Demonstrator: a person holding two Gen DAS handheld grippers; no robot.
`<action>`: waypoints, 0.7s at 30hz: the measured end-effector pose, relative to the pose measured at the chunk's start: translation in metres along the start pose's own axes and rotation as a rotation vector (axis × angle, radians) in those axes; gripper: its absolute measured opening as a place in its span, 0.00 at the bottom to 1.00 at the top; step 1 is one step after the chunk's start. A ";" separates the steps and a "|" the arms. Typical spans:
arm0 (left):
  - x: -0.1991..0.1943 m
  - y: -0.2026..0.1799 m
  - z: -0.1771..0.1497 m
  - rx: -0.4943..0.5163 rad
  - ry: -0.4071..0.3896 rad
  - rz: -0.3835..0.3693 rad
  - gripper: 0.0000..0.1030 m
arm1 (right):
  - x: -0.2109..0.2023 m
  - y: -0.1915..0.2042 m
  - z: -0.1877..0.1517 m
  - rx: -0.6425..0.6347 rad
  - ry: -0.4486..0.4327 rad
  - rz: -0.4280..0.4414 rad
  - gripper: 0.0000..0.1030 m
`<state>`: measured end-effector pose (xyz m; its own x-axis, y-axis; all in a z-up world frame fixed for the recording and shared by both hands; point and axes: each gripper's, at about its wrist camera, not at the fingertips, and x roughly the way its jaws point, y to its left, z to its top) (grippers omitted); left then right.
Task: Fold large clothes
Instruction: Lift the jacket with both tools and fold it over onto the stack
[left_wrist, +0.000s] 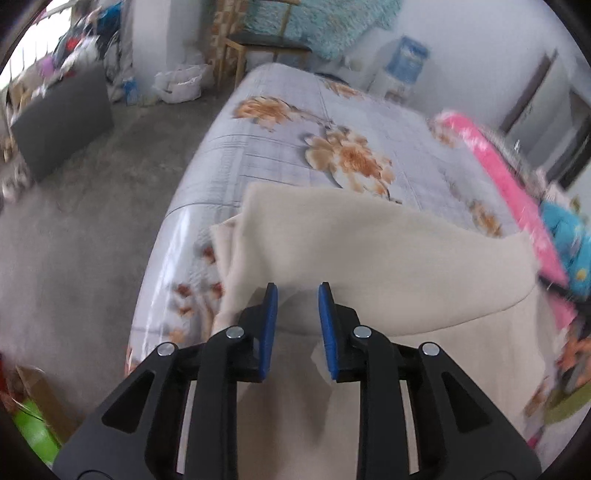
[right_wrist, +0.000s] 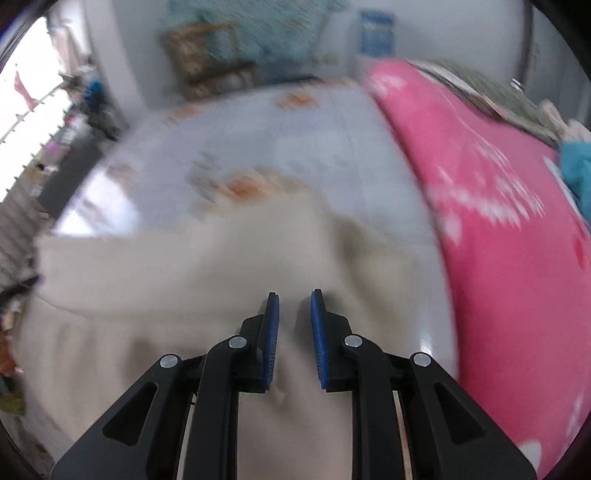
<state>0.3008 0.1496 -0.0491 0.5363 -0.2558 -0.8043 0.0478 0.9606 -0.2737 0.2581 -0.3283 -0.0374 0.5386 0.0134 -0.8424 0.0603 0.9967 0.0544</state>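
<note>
L gripper (left_wrist: 298, 286): pitched steeply down, blue pads a narrow gap apart, nothing between them. R gripper (right_wrist: 294, 293): same pitch, gap slightly narrower, also empty. Beige garment (left_wrist: 388, 266) lies under both on the bed (left_wrist: 280, 155), near edge; top layer folded over, fold line running across the view, long axis L-R. Fabric soft, matte, fleece-like. Bedsheet grey w/ orange flowers. Pink blanket (right_wrist: 498, 221) alongside, R. Beyond: wooden chair (left_wrist: 258, 40).
</note>
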 end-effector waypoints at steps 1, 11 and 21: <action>-0.006 0.004 -0.003 -0.007 -0.001 -0.002 0.20 | -0.003 -0.009 -0.008 0.015 0.013 -0.038 0.14; -0.059 -0.029 -0.061 0.163 -0.022 -0.038 0.32 | -0.078 -0.006 -0.088 -0.012 -0.069 0.056 0.13; -0.091 -0.053 -0.093 0.247 -0.109 0.008 0.36 | -0.099 0.050 -0.091 -0.097 -0.097 0.032 0.25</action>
<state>0.1711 0.1114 -0.0105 0.6247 -0.2481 -0.7404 0.2405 0.9632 -0.1199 0.1307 -0.2723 0.0000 0.6179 0.0423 -0.7851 -0.0371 0.9990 0.0246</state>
